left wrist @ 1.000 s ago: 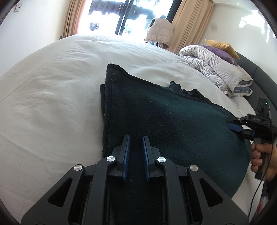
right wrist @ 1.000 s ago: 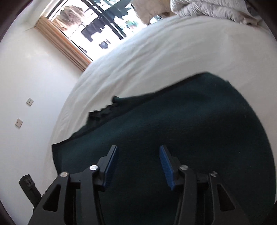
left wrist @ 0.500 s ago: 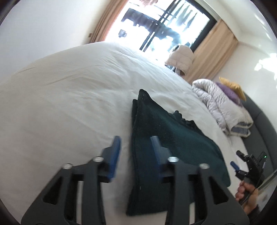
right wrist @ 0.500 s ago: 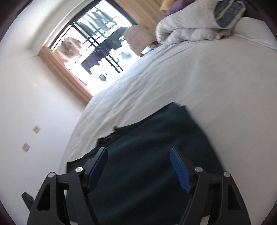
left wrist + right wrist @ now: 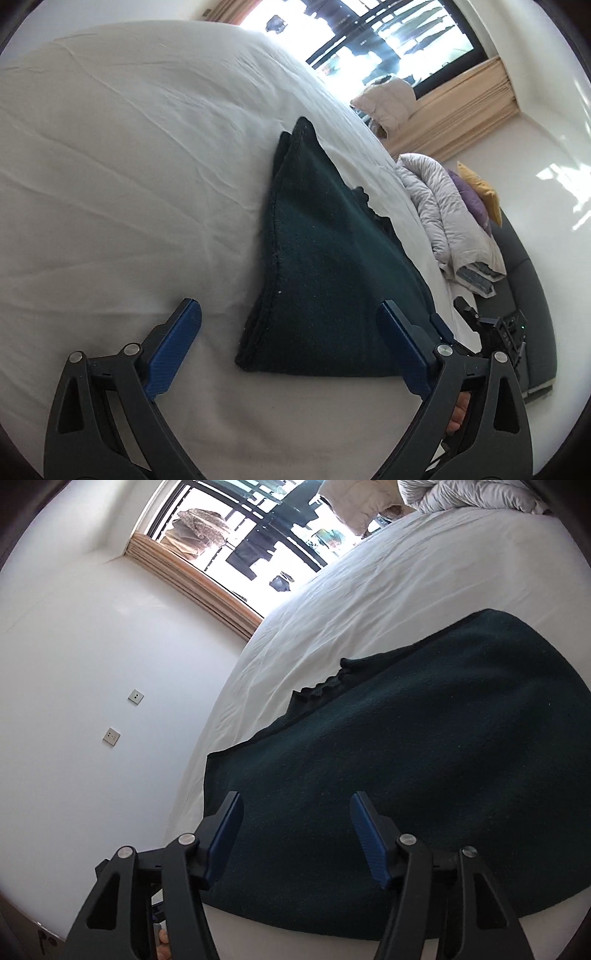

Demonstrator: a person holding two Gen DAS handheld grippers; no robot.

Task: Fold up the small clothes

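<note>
- Blue pads of the left gripper [image 5: 290,330] are standing far apart and spreading wider, hovering just above the white bed sheet [image 5: 129,166]; the near corner of the dark green garment [image 5: 325,266] is showing in the gap, but neither pad is pressing on it.
- Right gripper [image 5: 295,830] is showing blue pads too, parted to a middling gap and narrowing at this moment, hanging over the near part of the garment [image 5: 406,757] with nothing pinched between them.
- Fingers of a hand [image 5: 458,413] are peeking out behind the left gripper's right arm, wrapped round the handle of the right gripper [image 5: 491,332], which is sitting at the garment's far right side in that view.
- Garment is lying flat on the sheet near the bed's front edge, folded into layers: stacked edges are showing along its left side in the left wrist view, and a ribbed, scalloped bit is poking out from its far edge.
- Beyond it, bare wrinkled sheet [image 5: 406,572] is running away toward the window.
- Farther right, a rolled grey duvet [image 5: 443,214] is resting at the head of the bed, with a purple pillow [image 5: 469,192] and a yellow pillow [image 5: 484,188] behind it.
- At the back, a bright window [image 5: 258,535] with dark bars is glaring, a beige curtain [image 5: 461,110] beside it.
- Two wall sockets [image 5: 110,734] are sitting on the white wall in the right wrist view.
</note>
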